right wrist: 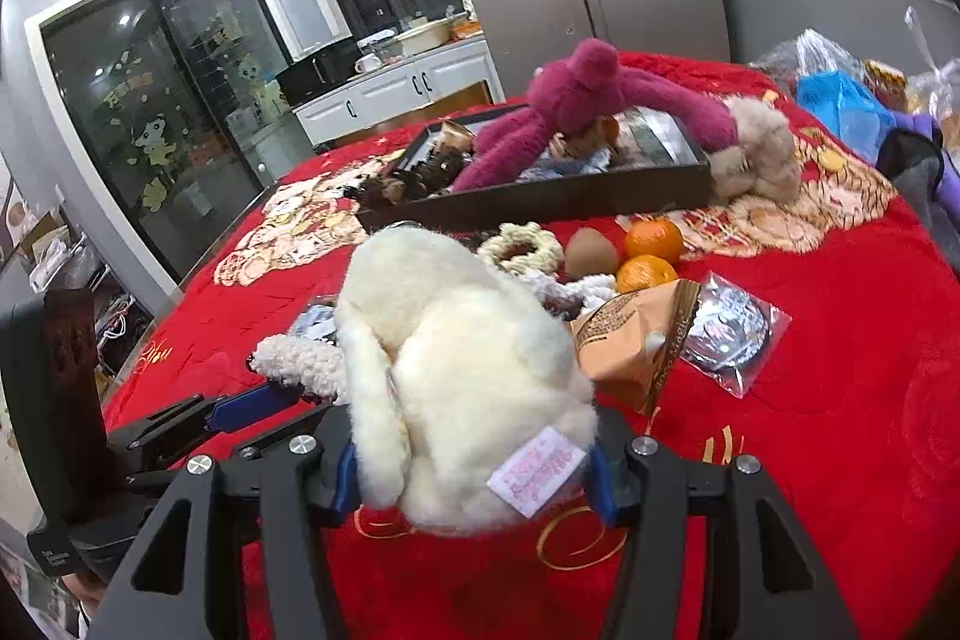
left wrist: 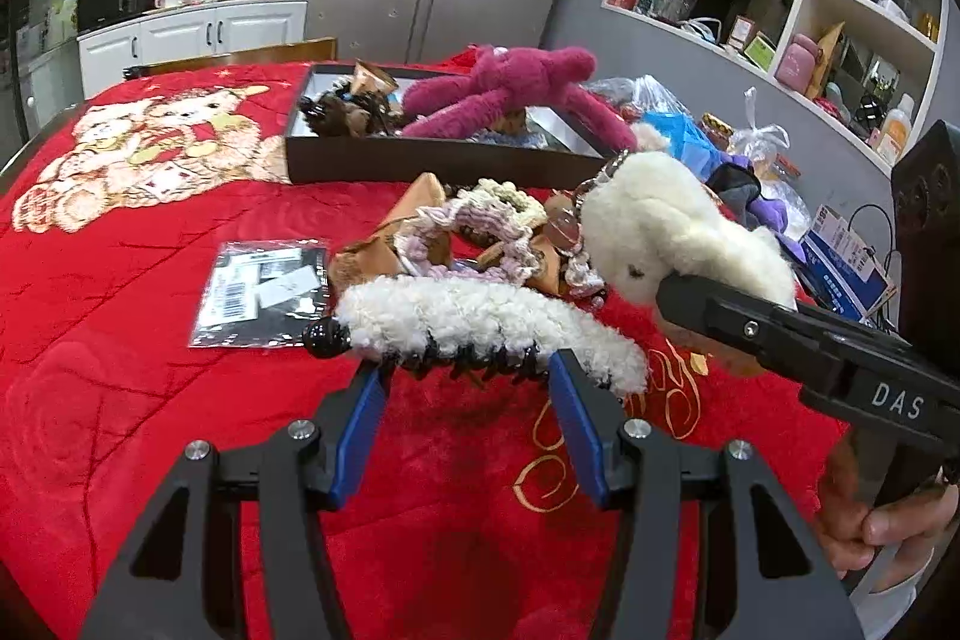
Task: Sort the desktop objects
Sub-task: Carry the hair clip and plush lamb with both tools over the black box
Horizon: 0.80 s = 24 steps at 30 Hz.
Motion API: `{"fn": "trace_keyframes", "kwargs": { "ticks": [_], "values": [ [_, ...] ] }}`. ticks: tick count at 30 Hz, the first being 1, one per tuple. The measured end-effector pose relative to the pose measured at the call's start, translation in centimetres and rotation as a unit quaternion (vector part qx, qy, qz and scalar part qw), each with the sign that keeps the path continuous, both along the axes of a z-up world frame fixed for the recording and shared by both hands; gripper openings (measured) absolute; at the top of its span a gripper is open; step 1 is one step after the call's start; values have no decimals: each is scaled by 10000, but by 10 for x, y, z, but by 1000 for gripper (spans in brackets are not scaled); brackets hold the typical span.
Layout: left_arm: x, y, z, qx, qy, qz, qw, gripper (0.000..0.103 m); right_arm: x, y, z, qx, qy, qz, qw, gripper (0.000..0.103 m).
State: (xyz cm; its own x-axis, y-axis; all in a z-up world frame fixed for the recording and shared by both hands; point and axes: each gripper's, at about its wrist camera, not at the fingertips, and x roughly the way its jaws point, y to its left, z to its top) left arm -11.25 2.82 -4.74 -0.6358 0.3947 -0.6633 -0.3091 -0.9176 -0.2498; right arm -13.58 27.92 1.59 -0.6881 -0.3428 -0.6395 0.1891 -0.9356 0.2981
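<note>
The left gripper [left wrist: 468, 370] has its blue pads on either side of a fluffy white hair claw [left wrist: 480, 322], gripping it by its black teeth just above the red blanket [left wrist: 150, 340]. The right gripper [right wrist: 474, 472] is clamped on a white plush toy [right wrist: 456, 370], held up beside the claw. Behind them lie a knitted scrunchie [right wrist: 522, 247], two oranges [right wrist: 654, 238], an egg [right wrist: 591, 253] and a snack packet [right wrist: 630, 340]. Farther back, a pink plush [left wrist: 510, 91] sprawls over the dark tray [left wrist: 432, 160].
</note>
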Motion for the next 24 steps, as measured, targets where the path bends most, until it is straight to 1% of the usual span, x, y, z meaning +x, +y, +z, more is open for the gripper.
{"fn": "trace_keyframes", "kwargs": {
  "ticks": [8, 14, 20, 24],
  "values": [
    [11, -17, 14, -4, 115, 192, 9997, 56, 9, -16, 12, 98, 136, 109, 9998, 57],
    [13, -20, 26, -22, 236, 189, 9995, 56, 13, -27, 18, 169, 201, 123, 9996, 57],
    [4, -25, 36, -79, 275, 259, 9993, 56, 10, -34, 24, 181, 238, 102, 9995, 57],
    [-12, -30, 48, -112, 316, 268, 9991, 56, 2, -35, 31, 174, 266, 55, 9995, 57]
  ]
}}
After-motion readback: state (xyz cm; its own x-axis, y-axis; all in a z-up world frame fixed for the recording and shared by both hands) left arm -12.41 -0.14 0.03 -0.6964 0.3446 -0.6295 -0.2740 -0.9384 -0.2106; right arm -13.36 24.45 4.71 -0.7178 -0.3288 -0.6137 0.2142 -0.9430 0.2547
